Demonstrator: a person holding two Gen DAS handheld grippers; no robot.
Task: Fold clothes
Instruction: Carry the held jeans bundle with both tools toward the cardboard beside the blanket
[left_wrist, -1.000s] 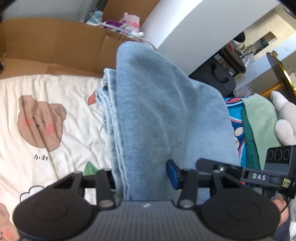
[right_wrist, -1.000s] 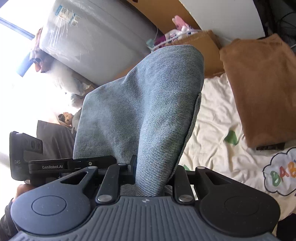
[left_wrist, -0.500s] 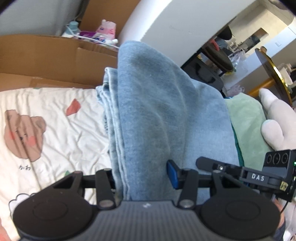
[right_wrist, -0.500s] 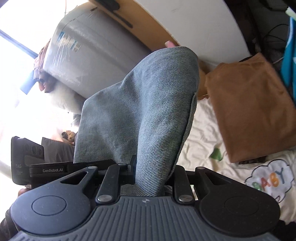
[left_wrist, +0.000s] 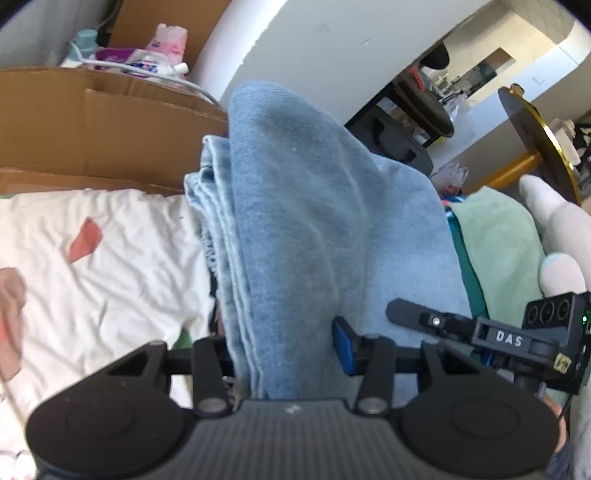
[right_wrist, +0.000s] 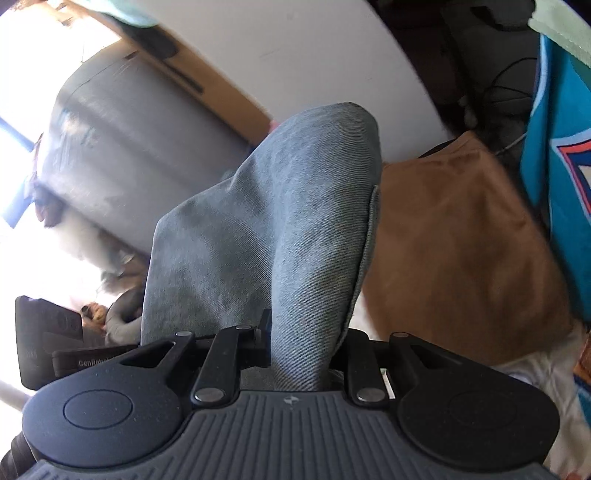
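The folded jeans (left_wrist: 303, 229) hang in the air between your two tools, over the white printed sheet (left_wrist: 110, 280). Your left gripper (left_wrist: 284, 350) and right gripper (right_wrist: 303, 350) each pinch a bunched end.

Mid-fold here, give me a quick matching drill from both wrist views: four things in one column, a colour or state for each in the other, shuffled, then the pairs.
Things:
1. jeans
2. folded garment
3. left gripper
4. towel

Colour or state:
A. brown, lying on the bed
B. shut on denim
C. light blue, held by both grippers
D. pale green, right of the jeans

Pairs: 1-C, 2-A, 3-B, 4-D. The right gripper also clamps the jeans.
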